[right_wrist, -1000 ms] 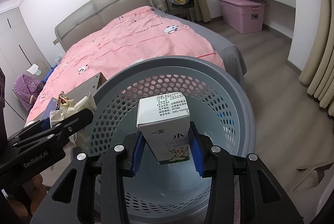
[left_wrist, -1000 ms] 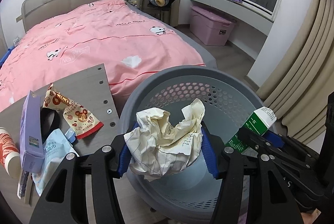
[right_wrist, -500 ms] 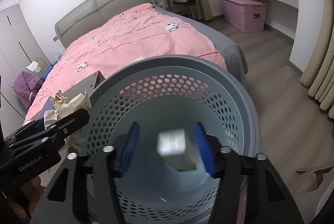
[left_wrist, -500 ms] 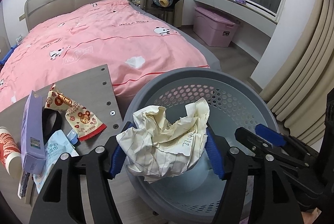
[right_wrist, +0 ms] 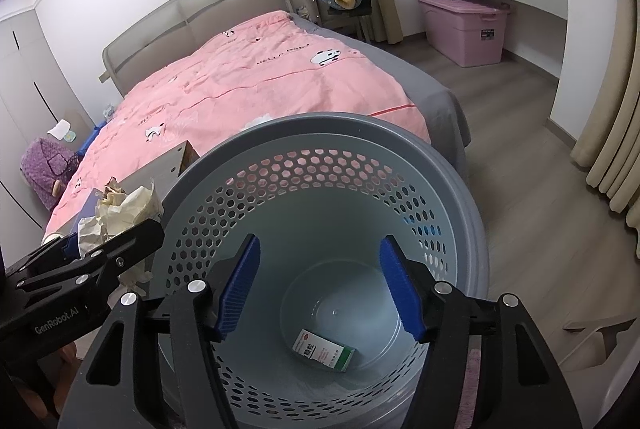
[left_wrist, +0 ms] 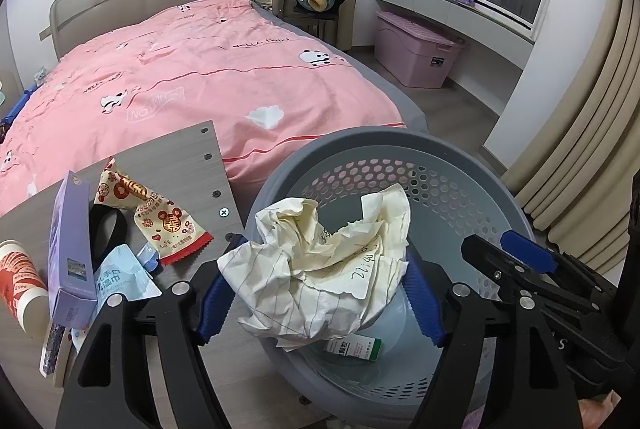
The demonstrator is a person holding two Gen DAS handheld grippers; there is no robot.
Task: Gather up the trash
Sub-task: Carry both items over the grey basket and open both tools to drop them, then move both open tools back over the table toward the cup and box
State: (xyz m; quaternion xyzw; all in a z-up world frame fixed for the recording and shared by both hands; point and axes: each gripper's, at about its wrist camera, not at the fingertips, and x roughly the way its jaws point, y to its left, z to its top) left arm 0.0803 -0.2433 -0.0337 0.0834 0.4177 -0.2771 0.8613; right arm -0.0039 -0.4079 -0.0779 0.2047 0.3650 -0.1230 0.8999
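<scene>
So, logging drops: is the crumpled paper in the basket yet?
No, the crumpled paper sits between the left hand-held gripper fingers, above the basket.

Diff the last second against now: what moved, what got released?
The right gripper opened and let go of the carton, which fell and now lies on its side at the bottom of the basket. The left gripper still clamps the crumpled paper over the basket rim.

A home bedroom: pink-quilted bed (left_wrist: 192, 69) (headboard behind), curtains (left_wrist: 580, 149).

carton (right_wrist: 323, 350) in basket (right_wrist: 460, 189) | table (left_wrist: 208, 165) left of basket | bed (left_wrist: 192, 69) behind
</scene>
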